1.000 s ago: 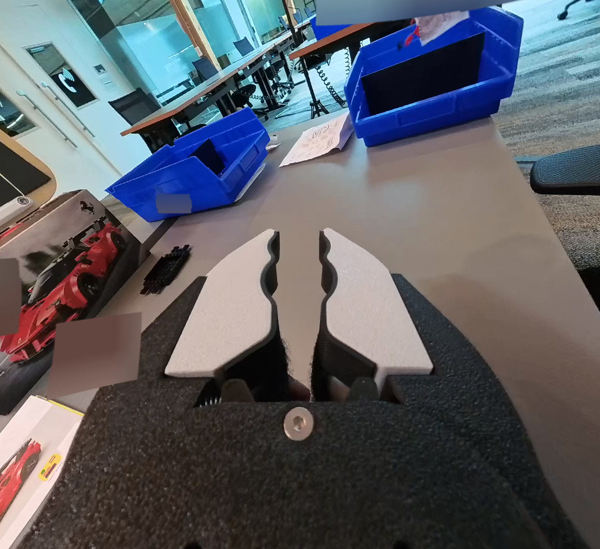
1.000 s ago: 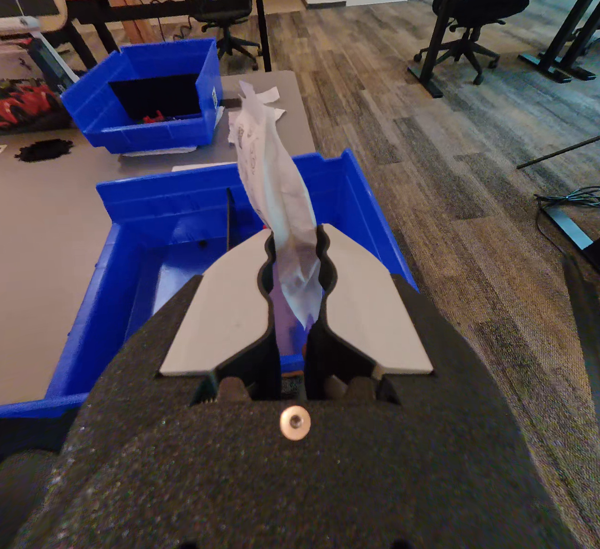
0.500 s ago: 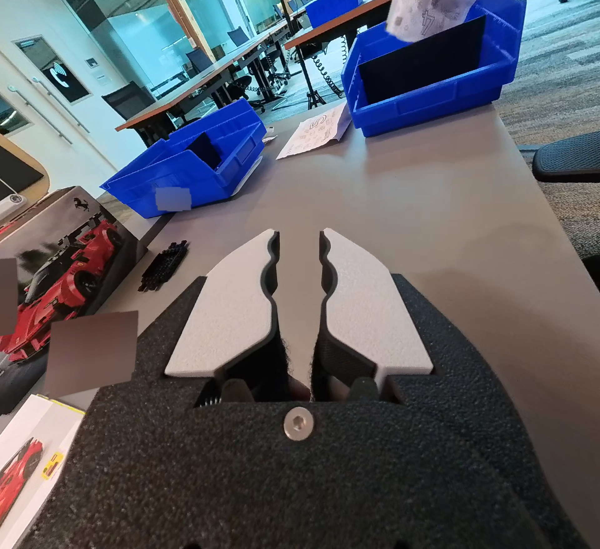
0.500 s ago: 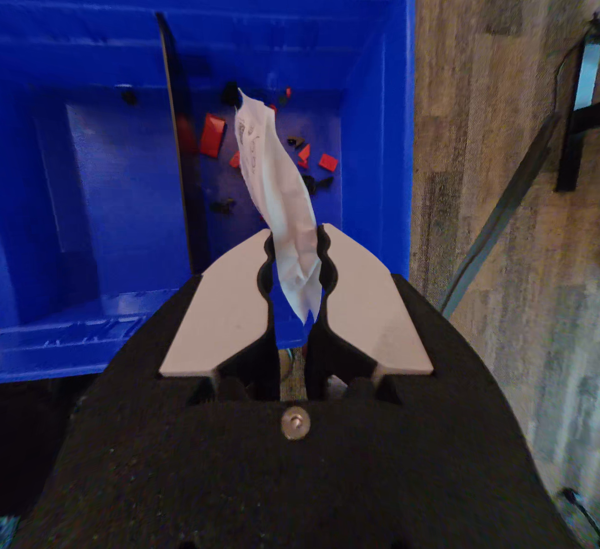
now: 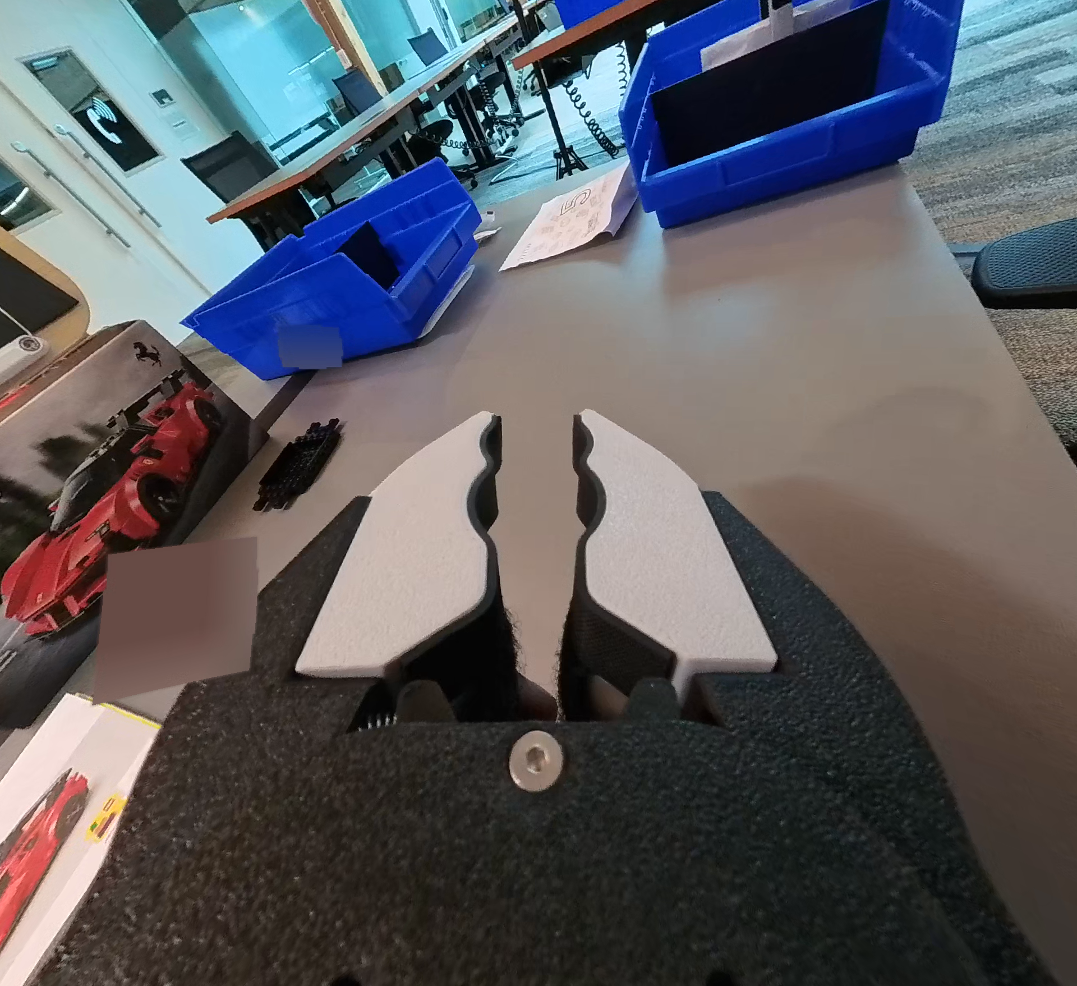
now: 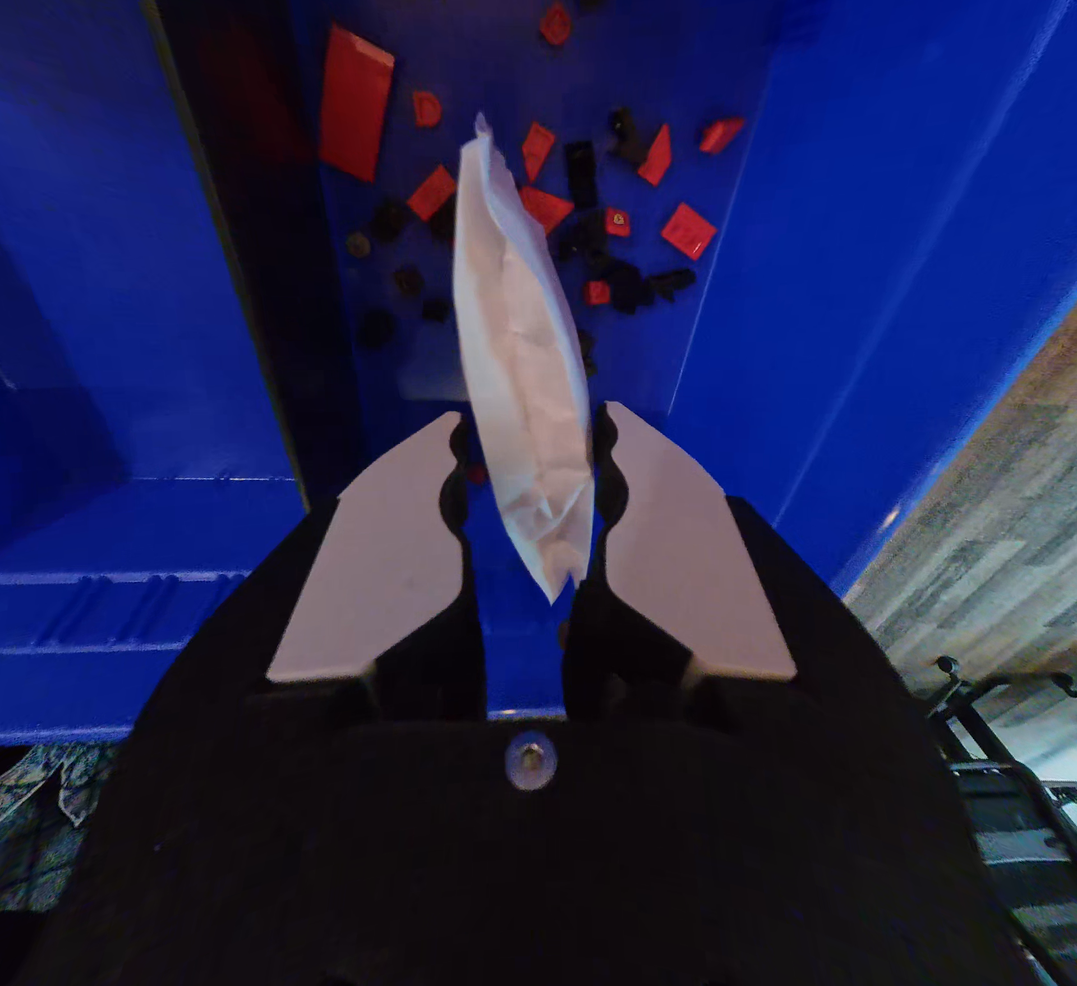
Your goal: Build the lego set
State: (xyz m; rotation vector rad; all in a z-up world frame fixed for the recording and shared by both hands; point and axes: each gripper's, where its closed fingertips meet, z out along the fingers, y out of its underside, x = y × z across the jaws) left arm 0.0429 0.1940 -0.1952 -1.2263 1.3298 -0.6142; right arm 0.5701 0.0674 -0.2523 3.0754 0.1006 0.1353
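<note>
Since a second ago the right tongs [image 6: 527,497] have parted and gone down into the far blue bin [image 6: 874,200]. Left view: left tongs [image 5: 536,468] apart, empty, over the counter [image 5: 728,375]. Right view: white paper bag [image 6: 518,351] stands slack between them, above red and black pieces [image 6: 687,229].

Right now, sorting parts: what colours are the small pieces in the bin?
Red and black pieces; right wrist view.

white paper bag [image 6: 518,351] between parted fingers [image 6: 670,521]; blue bin [image 6: 874,200]
</note>
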